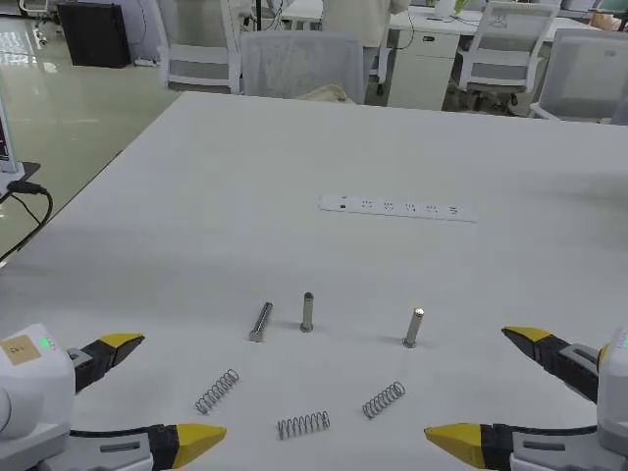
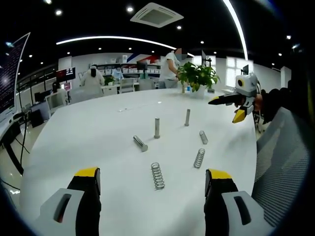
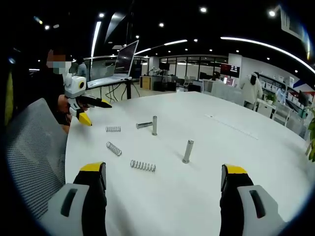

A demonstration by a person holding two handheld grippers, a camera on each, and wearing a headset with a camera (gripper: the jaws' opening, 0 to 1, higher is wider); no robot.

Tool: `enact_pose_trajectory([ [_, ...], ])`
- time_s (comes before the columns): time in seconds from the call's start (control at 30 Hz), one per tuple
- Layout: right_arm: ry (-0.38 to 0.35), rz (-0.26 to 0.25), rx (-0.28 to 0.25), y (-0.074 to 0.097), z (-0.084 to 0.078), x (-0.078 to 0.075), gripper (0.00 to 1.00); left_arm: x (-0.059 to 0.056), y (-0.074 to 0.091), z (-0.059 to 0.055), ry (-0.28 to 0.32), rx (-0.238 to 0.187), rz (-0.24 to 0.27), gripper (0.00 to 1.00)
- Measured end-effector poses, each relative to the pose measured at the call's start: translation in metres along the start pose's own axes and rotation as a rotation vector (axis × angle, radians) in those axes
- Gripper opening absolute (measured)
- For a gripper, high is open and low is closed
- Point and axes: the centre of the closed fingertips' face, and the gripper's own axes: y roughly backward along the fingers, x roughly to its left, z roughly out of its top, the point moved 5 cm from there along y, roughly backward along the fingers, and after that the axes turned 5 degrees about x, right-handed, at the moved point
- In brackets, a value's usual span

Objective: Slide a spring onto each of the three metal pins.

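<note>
Nothing's threaded yet, all three springs are loose on the table (image 1: 196, 196) and all three pins are bare, so I'd call this the very start. Left to right in the head view: left gripper (image 1: 162, 390) sits bottom left, jaws spread wide, holding nothing. Just ahead of it is the left spring (image 1: 217, 391), lying at a slant, and past that the left pin (image 1: 261, 321), which is on its side with the wider end toward the person. Then the middle spring (image 1: 303, 424), nearest the person, with the middle pin (image 1: 307, 312) standing upright behind it, just beside the lying one. Next the right spring (image 1: 384, 399), and the right pin (image 1: 413, 328) upright a bit behind it, apart from the other two. Right gripper (image 1: 488, 386) is bottom right, also wide open and empty. A power strip (image 1: 397, 207) lies further back, well clear of it all. My guess for the next move: pinch one spring across its coils, gently so it doesn't squash or ping away, then line its open end up over an upright pin's tip and let it slide down. The lying pin looks like the awkward one, probably wants standing up, or holding with the other gripper while the spring goes on
</note>
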Motion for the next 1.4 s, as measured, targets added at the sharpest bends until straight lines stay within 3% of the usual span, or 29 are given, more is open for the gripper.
enact_pose_trajectory([
  [1.4,-0.005,0.008,0.013,-0.0007,-0.0041,0.0024,0.95,0.003,-0.0042,0.0,-0.005,0.018,-0.001,0.82],
])
